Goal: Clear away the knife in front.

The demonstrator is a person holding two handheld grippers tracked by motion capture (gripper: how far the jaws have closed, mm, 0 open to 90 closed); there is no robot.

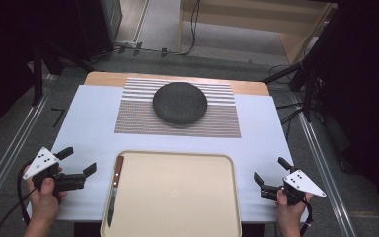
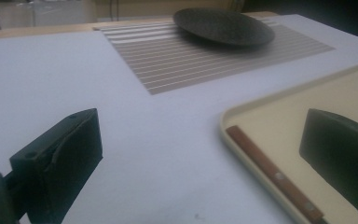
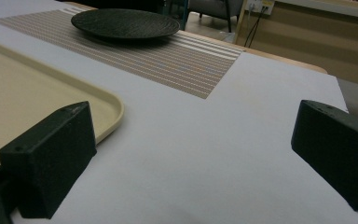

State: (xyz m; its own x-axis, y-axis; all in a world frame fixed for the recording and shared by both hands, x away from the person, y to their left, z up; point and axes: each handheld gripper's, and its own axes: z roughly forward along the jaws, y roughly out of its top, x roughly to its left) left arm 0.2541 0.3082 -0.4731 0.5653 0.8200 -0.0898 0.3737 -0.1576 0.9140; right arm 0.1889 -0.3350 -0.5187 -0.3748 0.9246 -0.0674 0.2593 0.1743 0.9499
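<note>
A knife (image 1: 113, 190) with a brown wooden handle (image 2: 272, 173) lies along the left edge of a beige tray (image 1: 177, 197) at the table's front. A dark round plate (image 1: 180, 102) rests on a striped placemat (image 1: 177, 116) at the back. My left gripper (image 1: 76, 160) is open, held low over the white table left of the tray, nothing between its jaws. My right gripper (image 1: 271, 170) is open too, just right of the tray. The tray's corner (image 3: 107, 107) and the plate (image 3: 125, 23) show beyond its jaws.
The white table cover (image 1: 94, 128) spreads around the tray, with a wooden strip (image 1: 103, 78) at the far edge. Metal rails (image 1: 10, 143) run along both sides of the table. Cables and dark stands (image 1: 296, 74) sit on the floor beyond.
</note>
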